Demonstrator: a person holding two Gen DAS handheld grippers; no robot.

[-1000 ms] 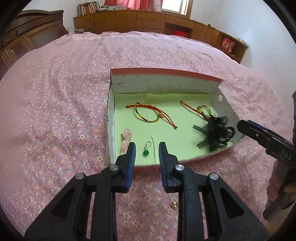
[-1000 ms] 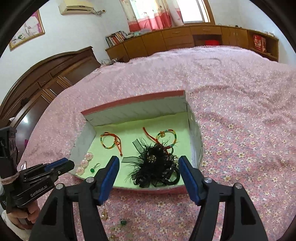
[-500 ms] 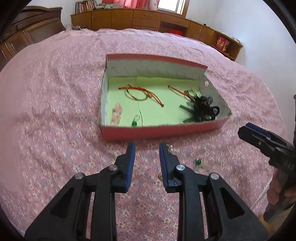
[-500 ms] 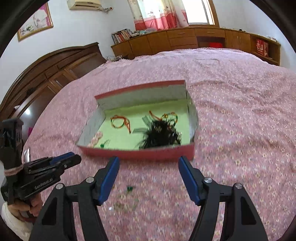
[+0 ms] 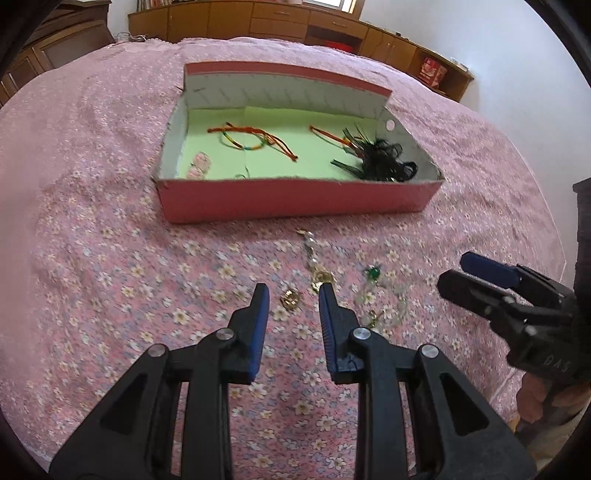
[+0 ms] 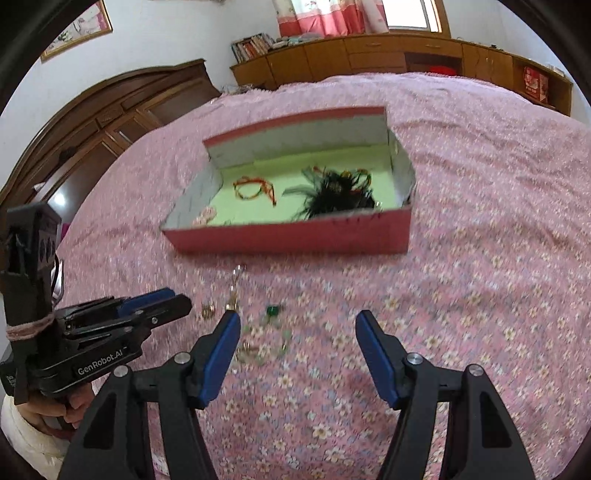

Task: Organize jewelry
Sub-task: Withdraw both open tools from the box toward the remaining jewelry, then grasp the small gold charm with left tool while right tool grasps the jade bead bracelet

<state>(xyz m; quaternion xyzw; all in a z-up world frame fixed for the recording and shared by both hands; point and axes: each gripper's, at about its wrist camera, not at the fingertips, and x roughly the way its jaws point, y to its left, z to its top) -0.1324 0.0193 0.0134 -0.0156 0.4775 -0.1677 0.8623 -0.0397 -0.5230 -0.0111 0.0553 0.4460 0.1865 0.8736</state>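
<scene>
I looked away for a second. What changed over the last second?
Both hand-held grippers, left and right, pulled back from over the pink cardboard box to the loose gold trinkets on the floral bedspread. Nothing grasped; box contents unchanged.

Soft daylight fills the room, coming from the window (image 6: pixel 410 14) behind the curtains (image 6: pixel 332 16) at the far wall, so the pink bedspread (image 5: pixel 92 166) is evenly bright with only faint shadows. Both views bulge like a fishbowl, the bed's edges curving and the corners going black. The right view is smeared, its box (image 6: pixel 295 236) and bedspread flowers blurred; the left view is sharper.
</scene>
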